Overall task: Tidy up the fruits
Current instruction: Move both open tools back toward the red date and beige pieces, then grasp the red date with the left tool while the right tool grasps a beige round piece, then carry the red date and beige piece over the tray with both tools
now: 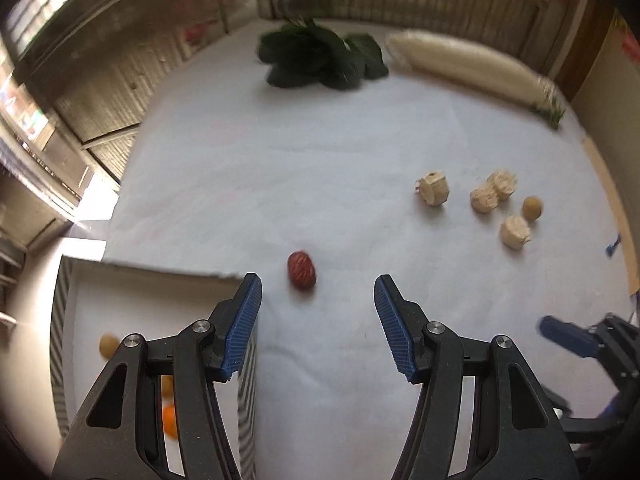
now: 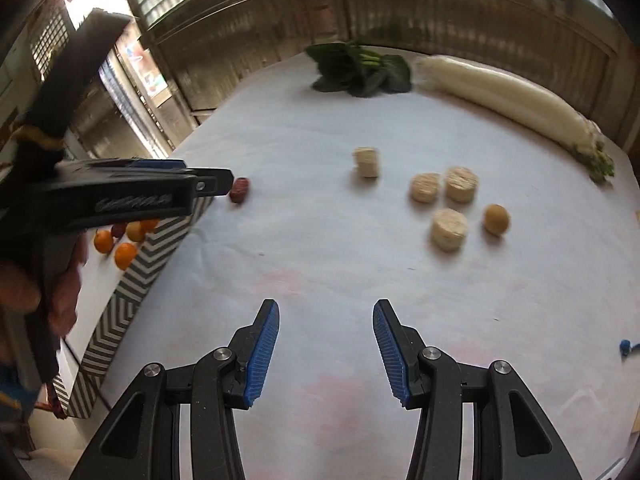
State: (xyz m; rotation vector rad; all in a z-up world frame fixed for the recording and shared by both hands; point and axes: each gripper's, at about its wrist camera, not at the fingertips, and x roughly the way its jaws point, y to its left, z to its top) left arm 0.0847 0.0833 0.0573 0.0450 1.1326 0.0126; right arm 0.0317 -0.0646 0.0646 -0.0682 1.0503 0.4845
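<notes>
- The left gripper [image 1: 318, 292] is held low over the counter [image 1: 248, 184], its jaws spread wide with nothing between them; the date [image 1: 301, 270] is seen just ahead of the gap, nearer the left finger.
- In the right wrist view the left gripper [image 2: 224, 182] is seen from the side, held level above the box [image 2: 160, 248], its tip close to the date [image 2: 240, 189]; a hand [image 2: 60, 280] is wrapped round its grip.
- The right gripper [image 2: 326, 316] is held over bare counter, jaws wide and holding nothing.
- The date lies on the counter just outside the box's far corner; its long axis appears to run roughly away from the left camera, slightly tilted, though blur softens its outline.
- Inside the box, oranges [image 2: 125, 255] and a darker fruit are seen; the box's wall is striped in black and white.
- Four pale cut chunks [image 2: 449, 229] and a round tan fruit [image 2: 496, 219] are grouped to the right, well apart from the date.
- At the counter's far edge lie dark leafy greens [image 1: 320, 60] and a long white radish [image 1: 472, 68], set side by side.
- Nothing is seen standing between the left jaws and the date.
</notes>
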